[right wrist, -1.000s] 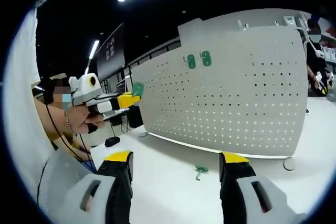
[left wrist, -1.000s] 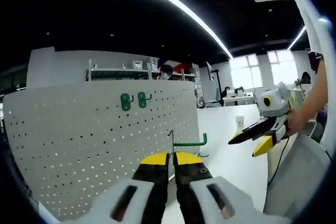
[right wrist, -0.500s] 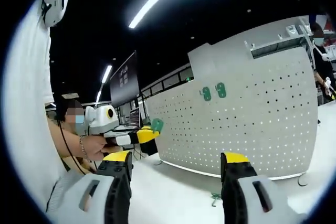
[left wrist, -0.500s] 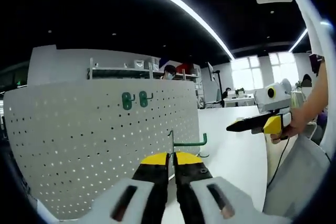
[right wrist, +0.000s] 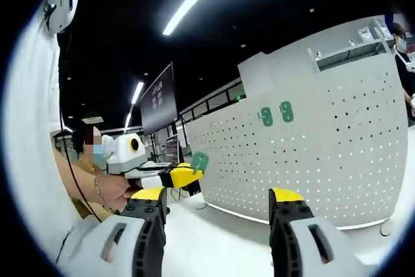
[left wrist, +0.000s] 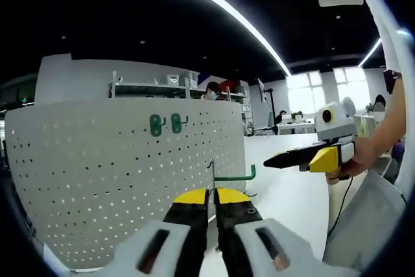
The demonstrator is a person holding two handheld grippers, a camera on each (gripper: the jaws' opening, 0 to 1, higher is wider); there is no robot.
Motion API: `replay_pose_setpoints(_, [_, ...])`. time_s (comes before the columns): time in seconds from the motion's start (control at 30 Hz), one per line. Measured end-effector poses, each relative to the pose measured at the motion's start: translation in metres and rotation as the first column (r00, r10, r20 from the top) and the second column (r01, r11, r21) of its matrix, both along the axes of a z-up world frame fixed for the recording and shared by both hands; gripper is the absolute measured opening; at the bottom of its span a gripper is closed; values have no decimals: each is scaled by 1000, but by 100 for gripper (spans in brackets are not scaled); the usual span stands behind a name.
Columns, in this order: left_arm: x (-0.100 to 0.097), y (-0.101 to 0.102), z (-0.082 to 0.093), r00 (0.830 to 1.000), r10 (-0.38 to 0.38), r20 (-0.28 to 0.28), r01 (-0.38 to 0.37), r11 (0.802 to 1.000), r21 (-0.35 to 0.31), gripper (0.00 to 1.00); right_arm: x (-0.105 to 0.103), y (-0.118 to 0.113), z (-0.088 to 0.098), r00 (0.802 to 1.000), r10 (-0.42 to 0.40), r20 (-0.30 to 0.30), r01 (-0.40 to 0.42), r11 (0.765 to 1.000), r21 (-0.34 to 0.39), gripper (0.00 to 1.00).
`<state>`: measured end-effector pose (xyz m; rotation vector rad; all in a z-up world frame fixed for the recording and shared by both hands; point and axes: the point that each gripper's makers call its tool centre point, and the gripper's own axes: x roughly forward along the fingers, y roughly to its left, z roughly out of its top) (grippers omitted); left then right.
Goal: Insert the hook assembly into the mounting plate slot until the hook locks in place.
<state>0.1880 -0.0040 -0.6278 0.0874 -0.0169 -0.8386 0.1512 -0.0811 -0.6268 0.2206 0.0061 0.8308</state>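
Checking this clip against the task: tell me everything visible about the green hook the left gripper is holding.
The green hook looks like thin painted metal wire: an upright stem with a long arm running sideways, ending in a small upturned tip. The left gripper is shut on its lower end, holding it in front of the white pegboard, not yet inserted. From the right gripper view, its flat green backplate shows at the yellow jaw tips.

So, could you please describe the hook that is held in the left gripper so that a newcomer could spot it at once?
Start at the big white pegboard standing on the table. In front of its right end, the left gripper is shut on a green wire hook with an upturned tip. Unlike the two green hooks mounted high on the board, it is not yet mounted.
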Motion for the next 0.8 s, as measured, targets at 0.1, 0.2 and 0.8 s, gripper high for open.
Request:
replay_pose_setpoints(0.1, [-1,-3,-1,1000,-4,-1,4,1000,1,3,2,6,1,1000,9,-1,-9,1000,2,61])
replay_pose_setpoints(0.2, [-1,-5,-1,1000,-7,-3,7,1000,0,3,4,12,0,1000,18,-9,-18,1000,10,60])
replay_pose_setpoints(0.8, [-2,-7,2,1000,-5,1,5,1000,-10,3,19,45,10,998,61,-35,-56,990,131,53])
